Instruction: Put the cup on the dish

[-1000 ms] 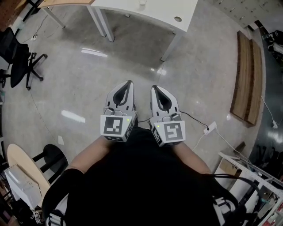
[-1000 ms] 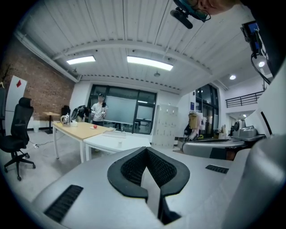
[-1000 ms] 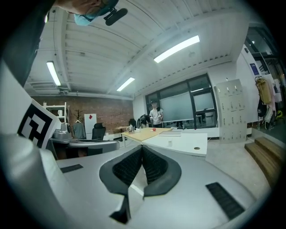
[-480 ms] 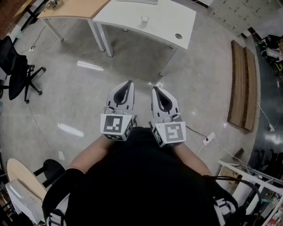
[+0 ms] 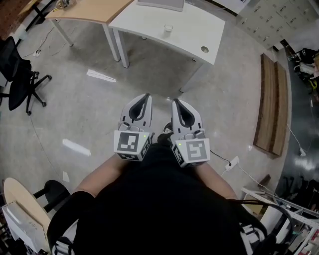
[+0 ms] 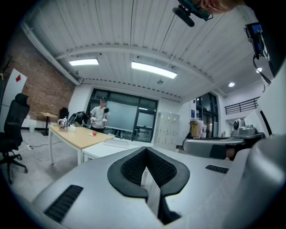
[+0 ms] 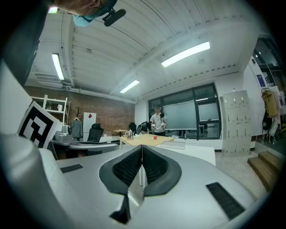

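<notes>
Cup (image 5: 168, 28) stands on white table (image 5: 144, 22), well ahead of left gripper (image 5: 145, 95) and right gripper (image 5: 175, 101), both closed empty, right seemingly nearer.

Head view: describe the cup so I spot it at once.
Find the white desk along the top, beside the light wooden desk. Near its middle stands a small pale round cup. It alone rises from the surface: the grey slab beyond it lies flat, and the round hole to its right is sunk into the desktop.
</notes>
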The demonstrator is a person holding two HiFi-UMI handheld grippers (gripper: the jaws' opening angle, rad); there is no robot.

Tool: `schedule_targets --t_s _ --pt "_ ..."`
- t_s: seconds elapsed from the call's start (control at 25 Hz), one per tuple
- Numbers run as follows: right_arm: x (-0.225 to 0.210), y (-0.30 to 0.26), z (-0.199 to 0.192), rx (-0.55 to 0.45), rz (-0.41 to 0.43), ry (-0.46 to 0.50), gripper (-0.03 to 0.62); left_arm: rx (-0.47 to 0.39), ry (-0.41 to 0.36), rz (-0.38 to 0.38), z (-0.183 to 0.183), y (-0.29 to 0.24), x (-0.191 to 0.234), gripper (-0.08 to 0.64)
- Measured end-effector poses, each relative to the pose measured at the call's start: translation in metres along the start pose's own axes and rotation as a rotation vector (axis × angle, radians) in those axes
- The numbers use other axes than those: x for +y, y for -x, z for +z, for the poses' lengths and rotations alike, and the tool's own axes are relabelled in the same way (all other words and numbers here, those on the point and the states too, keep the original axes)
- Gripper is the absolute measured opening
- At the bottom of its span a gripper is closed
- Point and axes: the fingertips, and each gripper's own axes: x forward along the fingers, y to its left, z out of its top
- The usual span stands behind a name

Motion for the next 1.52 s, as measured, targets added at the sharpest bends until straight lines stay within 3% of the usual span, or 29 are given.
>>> schedule_targets --t_s 0.24,0.48,0.68,1.16,1.52 --pt "-0.01 -0.018 0.001 -0.005 0.014 -0.004 0.012 0.0 0.004 0.028 0.002 -0.013 0.011 0.009" --pt "-0.021 -0.025 -0.008 0.022 0.01 -0.027 0.013 0.035 0.01 -0.001 -0.007 -0.03 0.003 0.009" --pt "-0.051 -0.034 -0.016 0.039 -0.008 -0.062 0.012 0.059 -0.001 -0.021 -0.014 -0.057 -0.009 0.009" --pt "-0.124 -0.099 -0.011 0.017 0.038 -0.09 0.012 0.078 -0.026 -0.034 -0.006 -0.15 -0.011 0.009" --pt "-0.184 -0.143 -0.024 0.039 0.064 -0.115 0.013 0.103 -0.015 0.004 -0.014 -0.219 -0.011 0.008"
